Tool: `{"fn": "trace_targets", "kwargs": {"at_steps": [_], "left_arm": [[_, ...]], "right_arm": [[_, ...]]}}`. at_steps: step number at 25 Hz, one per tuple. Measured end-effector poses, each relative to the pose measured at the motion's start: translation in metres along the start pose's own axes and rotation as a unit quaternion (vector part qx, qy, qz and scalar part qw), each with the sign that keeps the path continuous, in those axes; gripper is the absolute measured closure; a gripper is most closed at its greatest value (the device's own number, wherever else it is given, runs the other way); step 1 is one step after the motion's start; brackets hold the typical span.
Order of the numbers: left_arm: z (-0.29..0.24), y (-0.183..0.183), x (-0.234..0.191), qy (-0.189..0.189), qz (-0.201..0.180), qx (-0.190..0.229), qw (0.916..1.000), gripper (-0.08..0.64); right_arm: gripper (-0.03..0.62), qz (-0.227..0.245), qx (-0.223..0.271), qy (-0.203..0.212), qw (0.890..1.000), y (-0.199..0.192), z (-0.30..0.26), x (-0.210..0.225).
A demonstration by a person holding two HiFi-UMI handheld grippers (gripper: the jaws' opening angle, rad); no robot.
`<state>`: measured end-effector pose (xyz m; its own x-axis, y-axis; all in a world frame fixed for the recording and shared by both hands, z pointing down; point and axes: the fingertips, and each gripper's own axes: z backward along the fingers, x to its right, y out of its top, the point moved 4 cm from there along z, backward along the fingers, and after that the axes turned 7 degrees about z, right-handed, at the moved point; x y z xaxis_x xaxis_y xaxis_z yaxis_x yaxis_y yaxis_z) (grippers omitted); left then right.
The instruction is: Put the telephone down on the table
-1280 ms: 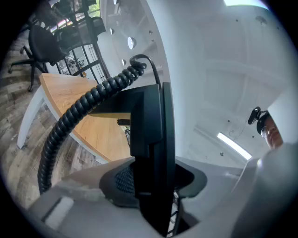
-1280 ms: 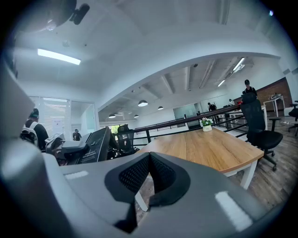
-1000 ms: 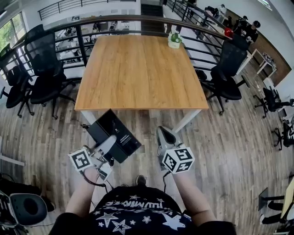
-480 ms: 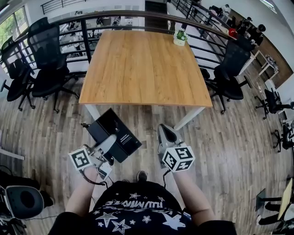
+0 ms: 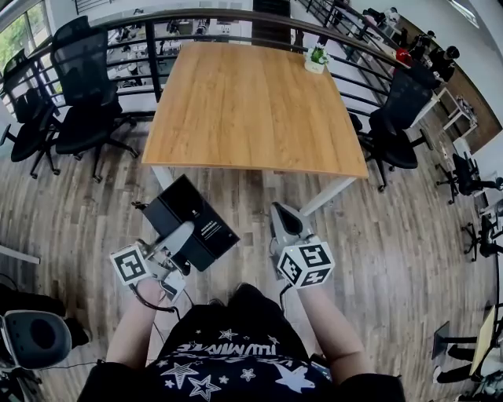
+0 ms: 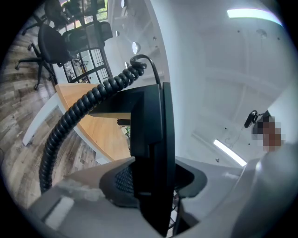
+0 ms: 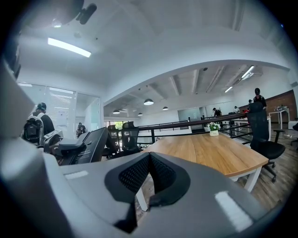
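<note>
1. Telephone [image 5: 191,222]: black, box-shaped, held off the ground over the wooden floor [image 5: 393,228]. It sits short of the near edge of the surface [image 5: 251,102], towards that edge's left corner, and does not touch the surface.
2. Coiled cord [image 6: 84,111]: black, seen in the left gripper view curving up and over from the lower left to the top of the telephone body.
3. Left claw [image 5: 182,235]: partly closed, its two jaws clamped on the telephone. In the left gripper view the dark body stands upright between the pads and fills the gap.
4. Right claw [image 5: 284,220]: jaws closed together, pads meeting, nothing between them. It is just to the right of the telephone, apart from it, and points towards the surface.
5. Surface: light wood top on white legs, bare across the near and middle parts.
6. Potted plant [image 5: 317,57]: small, white pot, at the far right corner of the surface.
7. Office chairs [image 5: 86,86]: black, grouped off the left side; another stands off the right side.
8. Railing [image 5: 236,16]: dark, curved, running behind the far edge of the surface.
</note>
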<state>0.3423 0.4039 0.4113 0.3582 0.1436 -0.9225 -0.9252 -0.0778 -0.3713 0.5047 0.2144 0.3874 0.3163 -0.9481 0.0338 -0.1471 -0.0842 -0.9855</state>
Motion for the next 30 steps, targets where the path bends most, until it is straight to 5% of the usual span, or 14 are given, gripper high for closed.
{"fn": "trace_targets", "kwargs": {"at_steps": [12,30], "left_arm": [[0.016,0.049,-0.029,0.014,0.008,0.052,0.9985,0.380],[-0.051,0.214,-0.114,0.024,-0.003,0.066,0.9975,0.380]], "right_arm": [[0.592,0.003,-0.008,0.033,0.999,-0.006,-0.071,-0.003],[0.592,-0.010,-0.001,0.061,0.998,0.009,-0.315,0.056]]}}
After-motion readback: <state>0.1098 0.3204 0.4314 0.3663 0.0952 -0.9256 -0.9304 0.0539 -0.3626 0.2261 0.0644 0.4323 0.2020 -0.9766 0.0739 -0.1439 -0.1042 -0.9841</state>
